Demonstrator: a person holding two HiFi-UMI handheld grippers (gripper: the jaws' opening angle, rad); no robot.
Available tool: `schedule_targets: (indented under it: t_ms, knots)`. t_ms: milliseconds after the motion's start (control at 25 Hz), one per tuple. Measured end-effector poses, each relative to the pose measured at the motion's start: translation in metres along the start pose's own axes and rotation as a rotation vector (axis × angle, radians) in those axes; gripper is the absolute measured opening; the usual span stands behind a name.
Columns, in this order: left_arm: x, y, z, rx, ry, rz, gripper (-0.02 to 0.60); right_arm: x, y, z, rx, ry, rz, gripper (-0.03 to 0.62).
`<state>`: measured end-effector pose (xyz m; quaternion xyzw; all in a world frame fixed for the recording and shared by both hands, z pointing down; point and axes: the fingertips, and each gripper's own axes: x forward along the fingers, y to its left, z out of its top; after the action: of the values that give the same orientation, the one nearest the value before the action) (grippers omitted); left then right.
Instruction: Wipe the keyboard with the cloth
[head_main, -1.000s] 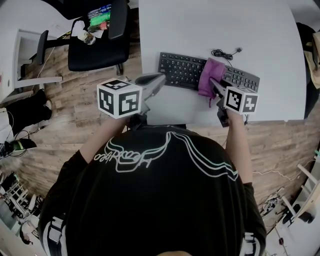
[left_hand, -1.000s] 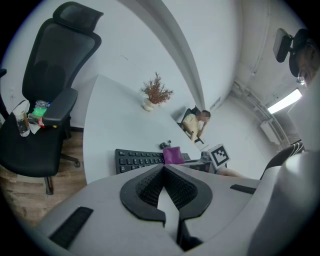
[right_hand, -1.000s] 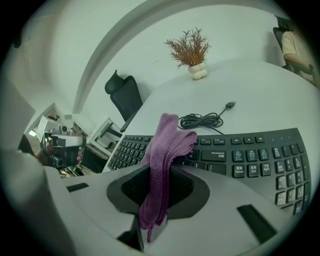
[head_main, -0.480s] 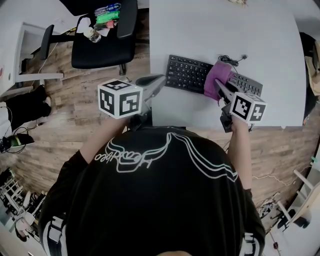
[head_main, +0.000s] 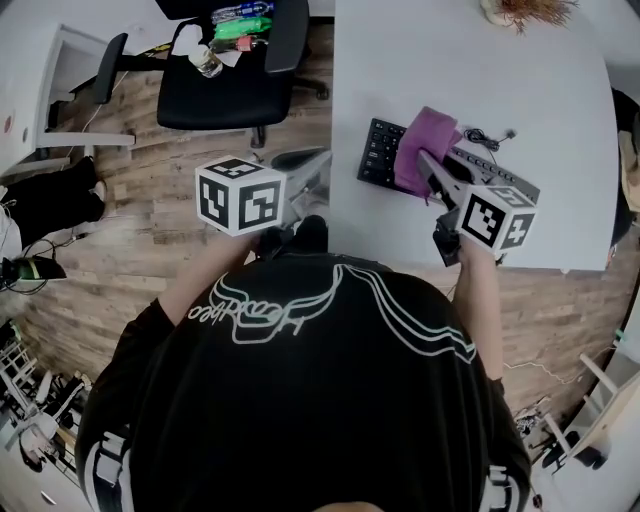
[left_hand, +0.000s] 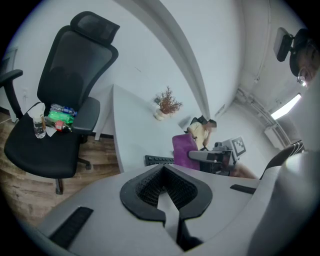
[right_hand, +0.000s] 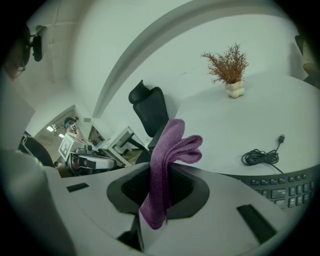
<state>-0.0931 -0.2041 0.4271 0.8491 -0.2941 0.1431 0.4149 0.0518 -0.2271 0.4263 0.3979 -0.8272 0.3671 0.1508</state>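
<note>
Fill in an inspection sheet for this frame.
Surface: white desk, no spills seen.
Job's things: black keyboard near the front edge; purple cloth over it.
Clutter: dried plant in a small pot.
Grippers: right claw shut on the purple cloth; left claw shut, empty, off the desk.
Cables: coiled black cable beside the keyboard.
Surroundings: black office chair carrying bottles; wooden floor.
</note>
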Motion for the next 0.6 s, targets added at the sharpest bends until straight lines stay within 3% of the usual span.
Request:
schedule_targets:
  t_ms: [360, 600]
  knots:
    - [-0.033, 0.027, 0.005, -0.007, -0.012, 0.008, 0.005, 0.050, 0.052, -0.010, -0.038, 0.063, 0.063, 0.054]
    - [-0.036, 0.033, 0.005, -0.005, -0.004, -0.002, 0.005, 0.075, 0.055, -0.026, -0.032, 0.119, 0.066, 0.054]
